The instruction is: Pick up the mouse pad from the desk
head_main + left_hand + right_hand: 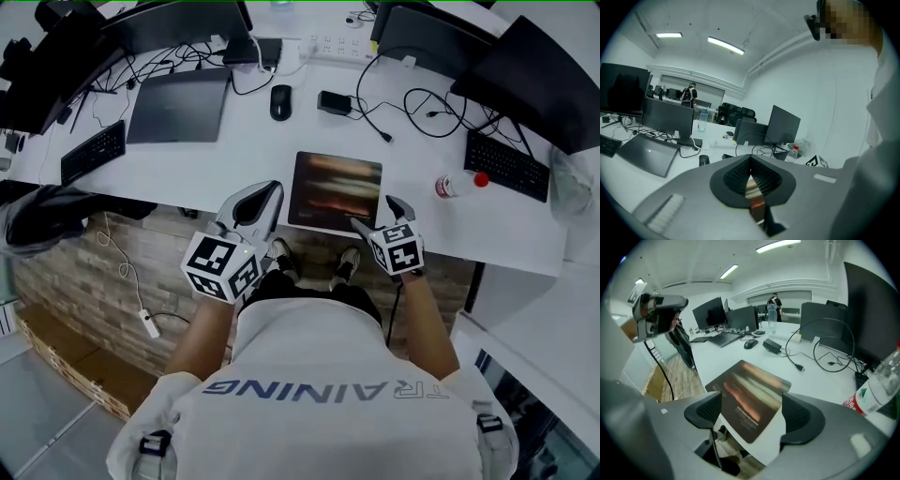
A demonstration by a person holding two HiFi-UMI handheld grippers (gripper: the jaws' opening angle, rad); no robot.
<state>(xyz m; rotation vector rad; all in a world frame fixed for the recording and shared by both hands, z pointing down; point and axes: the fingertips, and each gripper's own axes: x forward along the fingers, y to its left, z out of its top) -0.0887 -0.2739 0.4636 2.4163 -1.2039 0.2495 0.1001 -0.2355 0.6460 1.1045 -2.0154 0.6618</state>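
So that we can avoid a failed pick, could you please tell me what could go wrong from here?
The mouse pad lies flat near the desk edge, so the open right gripper, jaws either side of its near corner, may skid over it or pinch the desk instead. The bottle lying to the pad's right could be nudged and roll.

— What is the mouse pad (336, 192) like on top?
— Smooth and dark, a printed face with a soft sheen. The desk (234, 159) is plain white, smooth and faintly glossy.
— And the right gripper (751, 408)?
— A grey matt plastic shell. Its fingers (800, 414) carry black ribbed pads that look rubbery.
— Anything else?
— The bottle (457, 185) is clear glossy plastic with a red cap. The laptop (178, 105) lid is matt dark grey. The floor (75, 281) looks like grained wood planks.
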